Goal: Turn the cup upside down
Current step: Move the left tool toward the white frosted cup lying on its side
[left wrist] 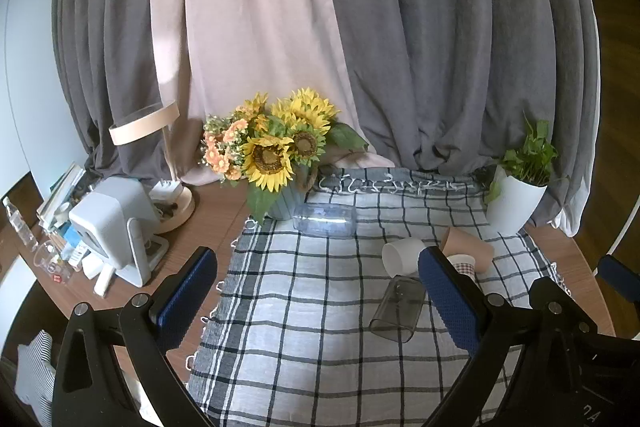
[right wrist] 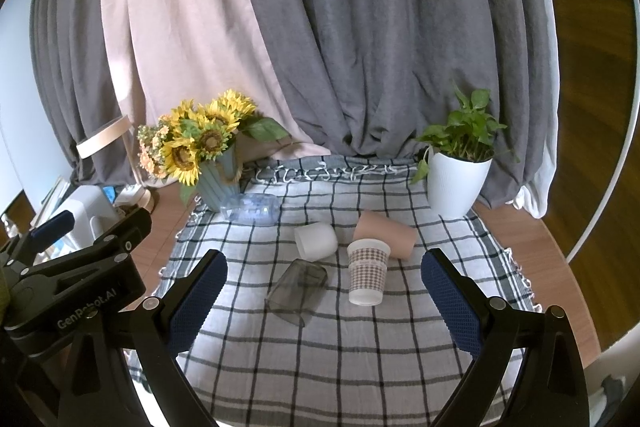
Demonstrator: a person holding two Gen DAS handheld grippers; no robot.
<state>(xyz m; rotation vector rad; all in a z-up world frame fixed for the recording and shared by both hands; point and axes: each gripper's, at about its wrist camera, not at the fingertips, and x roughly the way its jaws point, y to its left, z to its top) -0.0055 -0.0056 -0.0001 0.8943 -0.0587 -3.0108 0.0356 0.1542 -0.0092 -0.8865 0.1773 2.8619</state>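
Observation:
Several cups sit on a checked cloth (right wrist: pixel 360 347). A patterned paper cup (right wrist: pixel 367 271) stands upright; it shows partly behind my left finger in the left wrist view (left wrist: pixel 464 264). A white cup (right wrist: pixel 316 240) (left wrist: pixel 402 257), a tan cup (right wrist: pixel 388 233) (left wrist: pixel 468 245), a smoky clear cup (right wrist: pixel 298 293) (left wrist: pixel 398 307) and a clear plastic cup (right wrist: pixel 252 209) (left wrist: pixel 325 219) lie on their sides. My right gripper (right wrist: pixel 324 301) is open and empty, just short of the cups. My left gripper (left wrist: pixel 318 297) is open and empty, to their left.
A vase of sunflowers (right wrist: pixel 200 151) stands at the cloth's back left, a white potted plant (right wrist: pixel 458 183) at the back right. A lamp (left wrist: pixel 160 155), a white appliance (left wrist: pixel 112 227) and clutter fill the wooden table's left. Curtains hang behind.

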